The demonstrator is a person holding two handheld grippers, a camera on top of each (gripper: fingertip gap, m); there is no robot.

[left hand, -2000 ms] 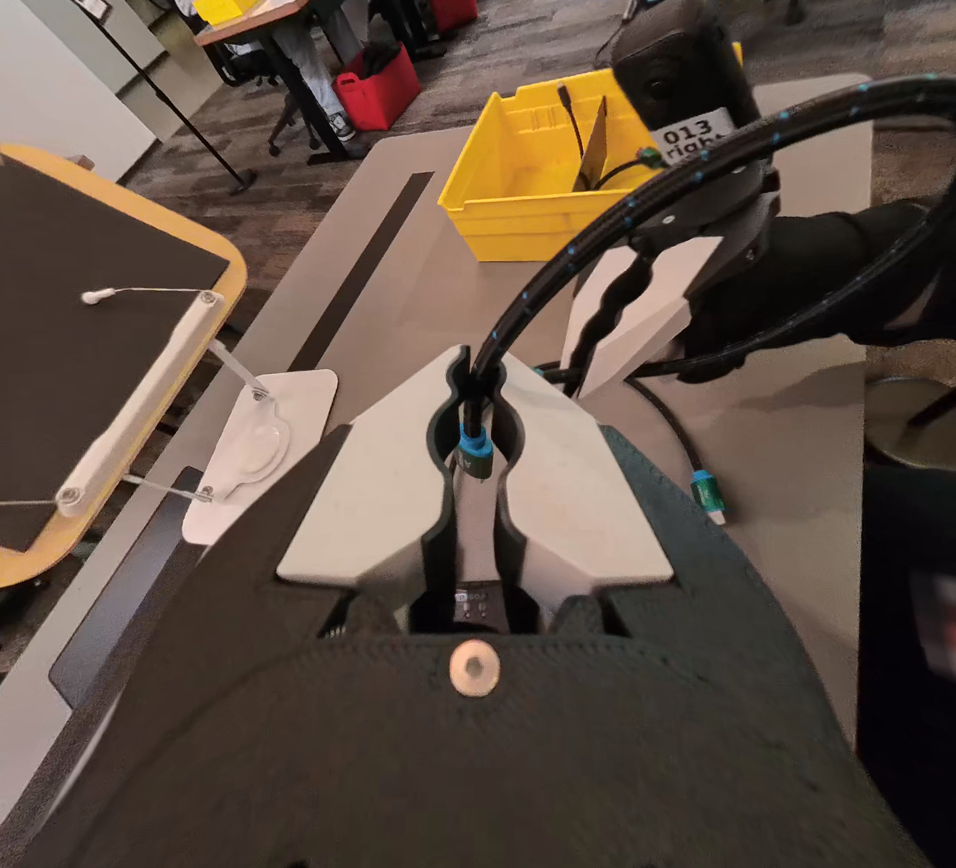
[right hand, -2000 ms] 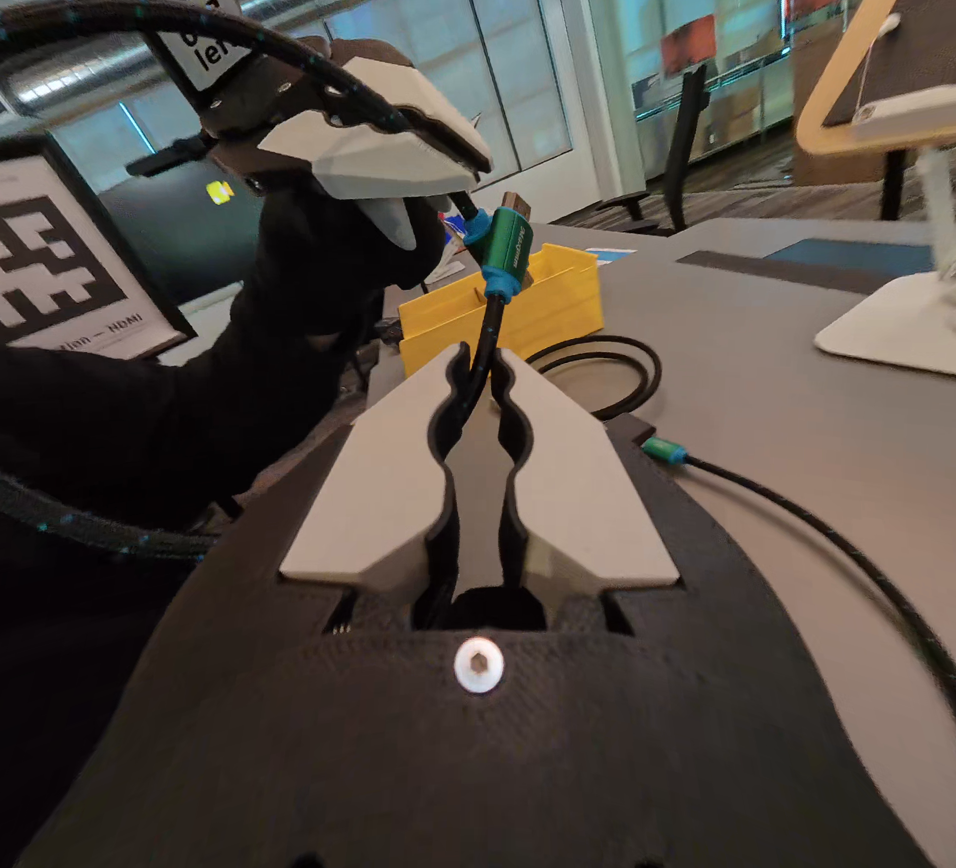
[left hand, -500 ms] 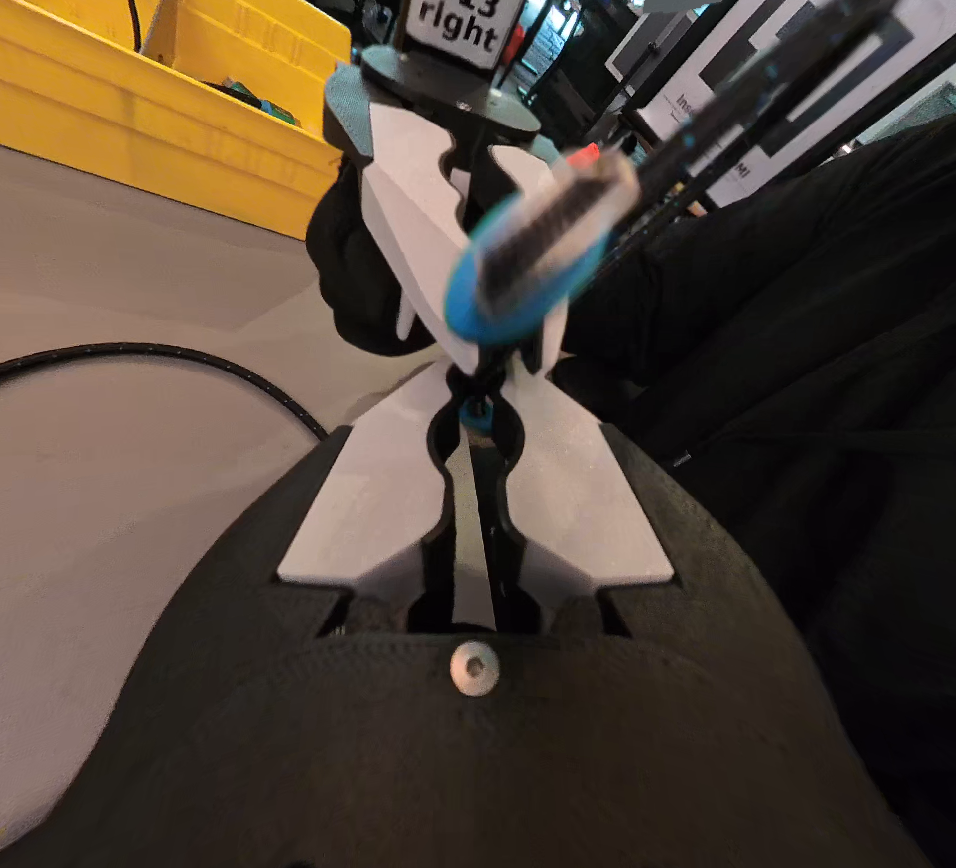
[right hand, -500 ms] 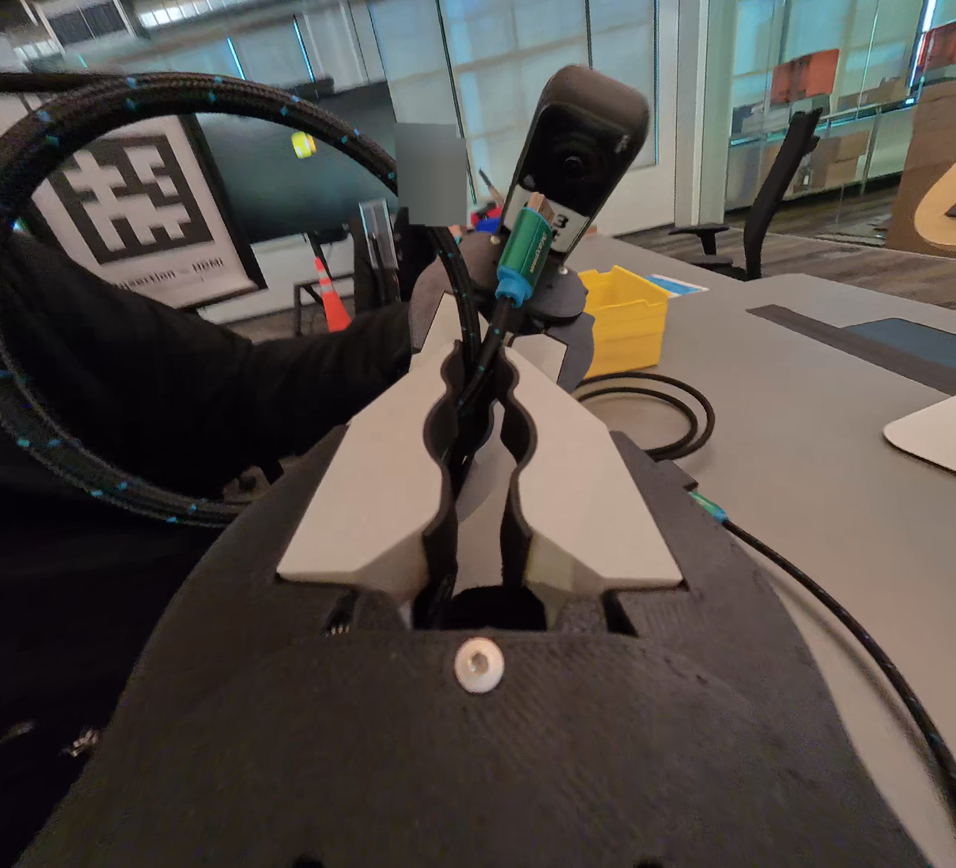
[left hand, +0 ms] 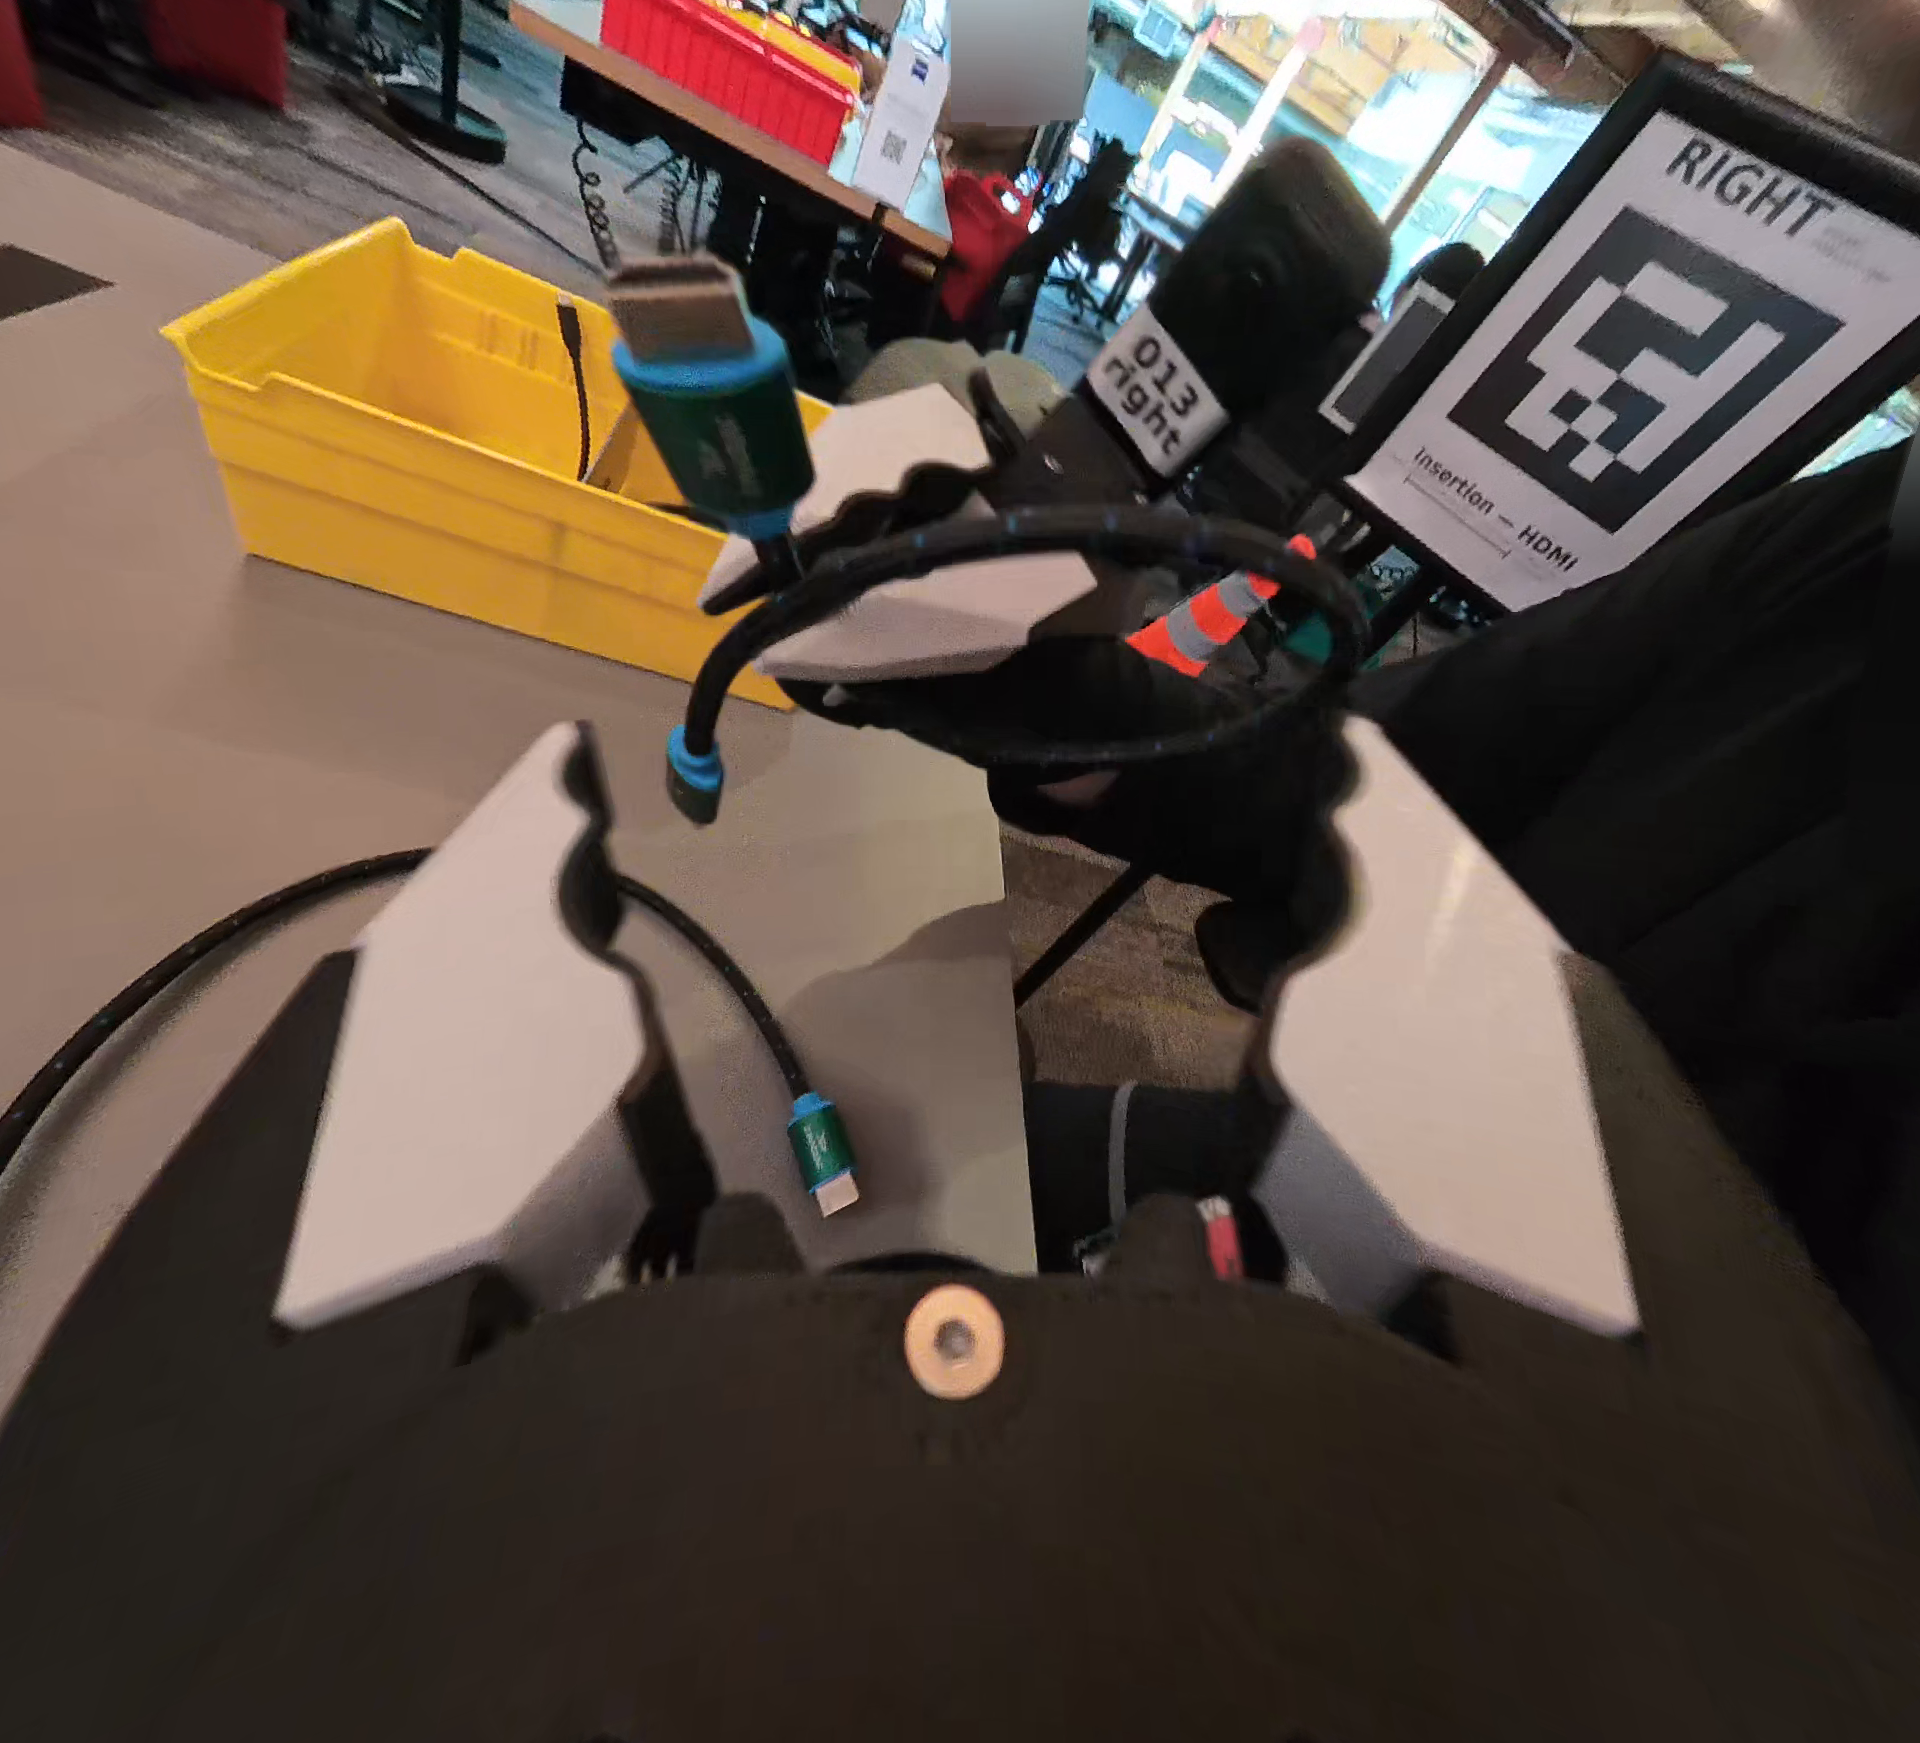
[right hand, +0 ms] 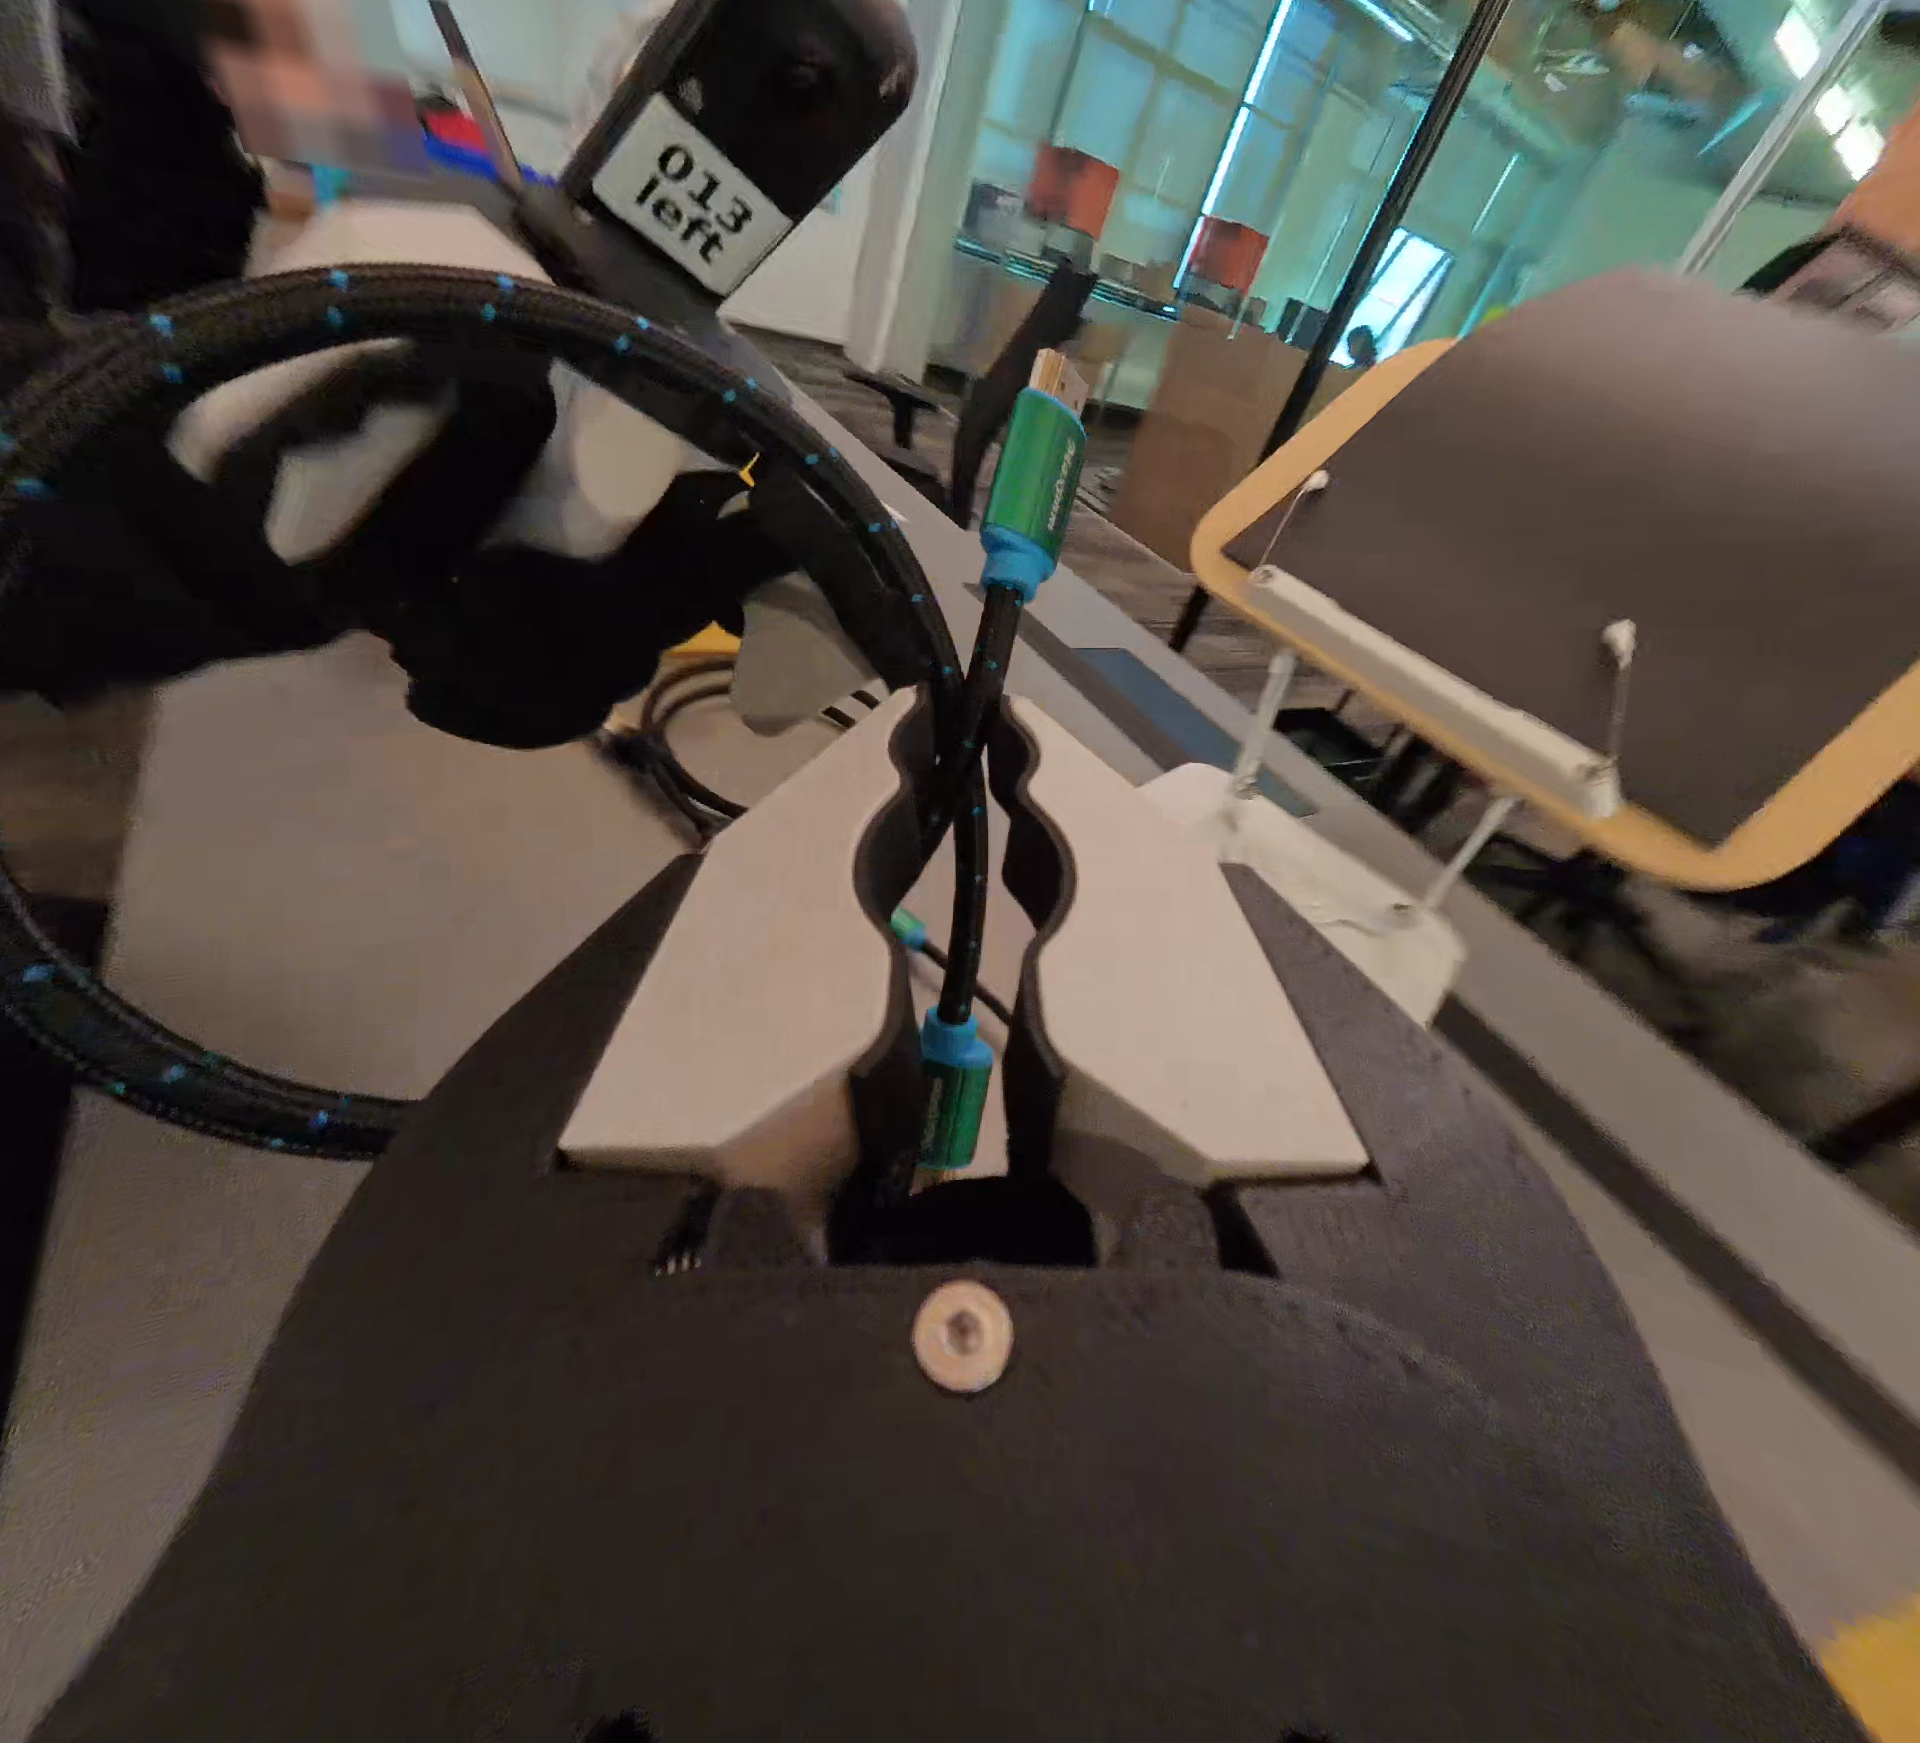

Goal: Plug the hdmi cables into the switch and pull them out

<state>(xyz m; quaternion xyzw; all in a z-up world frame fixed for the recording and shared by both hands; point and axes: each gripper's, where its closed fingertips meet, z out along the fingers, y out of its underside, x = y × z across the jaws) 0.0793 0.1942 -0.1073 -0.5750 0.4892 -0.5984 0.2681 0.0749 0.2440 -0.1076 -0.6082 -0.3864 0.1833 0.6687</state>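
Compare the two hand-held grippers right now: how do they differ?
The left hand-held gripper is open with its fingers spread wide, while the right hand-held gripper is shut. The left one holds nothing. The right one pinches the braided HDMI cable just below its green plug, which points up. Both have white scalloped fingers on black bodies and are above the grey table.

Wrist cameras face each other closely, seemingly.
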